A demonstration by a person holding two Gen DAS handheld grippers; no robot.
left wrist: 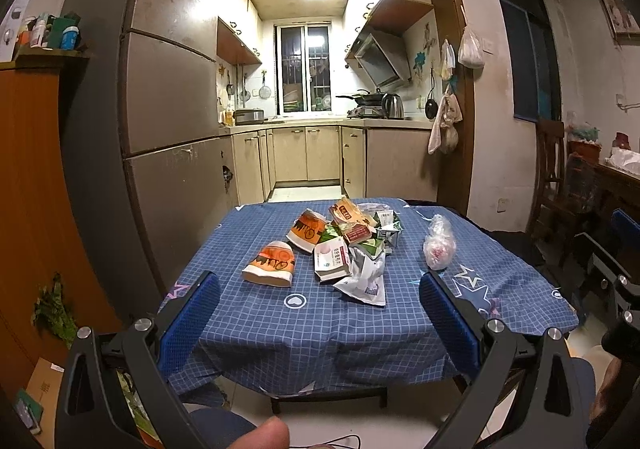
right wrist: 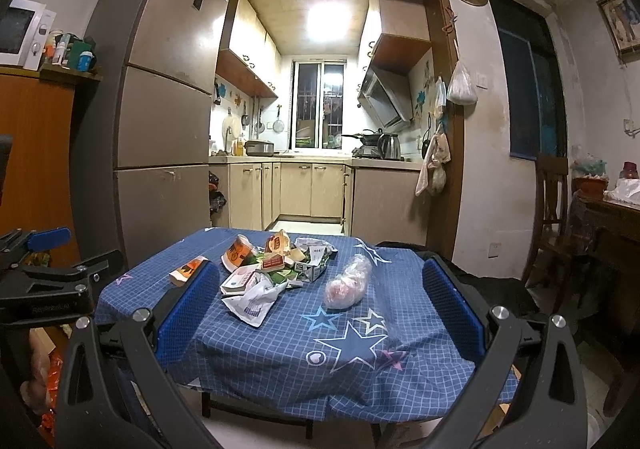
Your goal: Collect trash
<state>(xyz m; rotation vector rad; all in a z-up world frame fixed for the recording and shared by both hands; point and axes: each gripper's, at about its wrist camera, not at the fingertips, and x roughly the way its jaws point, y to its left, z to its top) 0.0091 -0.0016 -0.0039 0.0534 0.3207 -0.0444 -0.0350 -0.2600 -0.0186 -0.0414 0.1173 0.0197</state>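
Both grippers — left (left wrist: 320, 313), right (right wrist: 320, 305) — jaws wide apart, empty.

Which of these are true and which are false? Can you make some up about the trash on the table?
1. Both grippers are open. True: the left gripper and right gripper hold nothing.
2. The tablecloth is red. False: it is blue with white checks and stars.
3. Two orange cups lie on their sides. True.
4. The clear bag sits on top of the trash pile. False: it lies apart, to the right of the pile.
5. The trash is already in a bin. False: it is still on the table.
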